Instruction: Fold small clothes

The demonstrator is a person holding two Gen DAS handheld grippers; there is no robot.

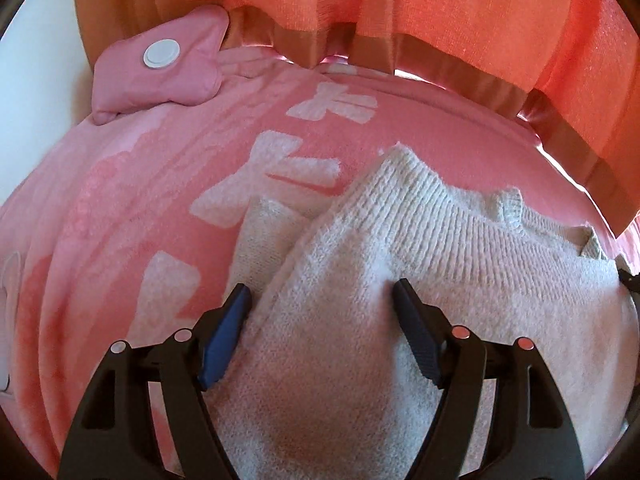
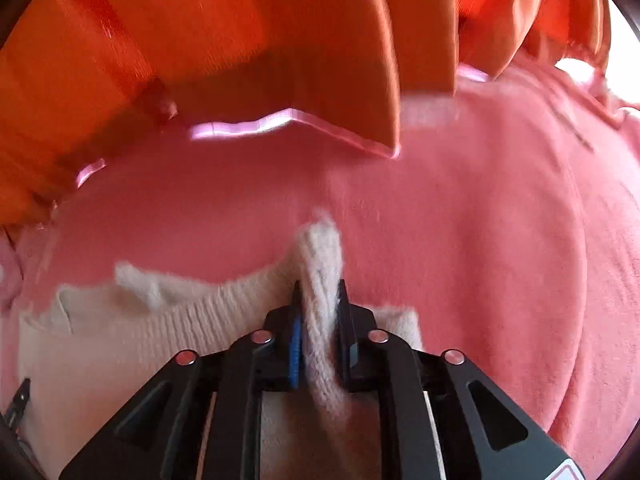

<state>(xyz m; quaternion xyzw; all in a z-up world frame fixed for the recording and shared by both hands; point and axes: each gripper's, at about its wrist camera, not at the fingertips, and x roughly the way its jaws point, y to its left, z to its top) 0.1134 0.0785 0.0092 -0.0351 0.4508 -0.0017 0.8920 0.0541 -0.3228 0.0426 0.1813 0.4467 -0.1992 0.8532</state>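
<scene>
A small cream knit sweater (image 1: 420, 248) lies on a pink blanket (image 1: 132, 208) with white bow shapes. My left gripper (image 1: 322, 292) hovers low over the sweater's left part, open, its fingertips (image 1: 240, 296) wide apart on either side of a raised fold, with no pinch showing. In the right wrist view the same sweater (image 2: 120, 344) fills the lower left. My right gripper (image 2: 320, 288) is shut on a ribbed edge of it, and a pinched ridge of knit (image 2: 322, 248) sticks up past the tips.
A pink padded pouch (image 1: 160, 72) with a white round button lies at the blanket's far left corner. Orange curtains (image 1: 440, 8) with a shiny hem hang along the far edge, curtains (image 2: 240, 40) seen again from the right wrist. A white surface (image 1: 36, 80) shows at left.
</scene>
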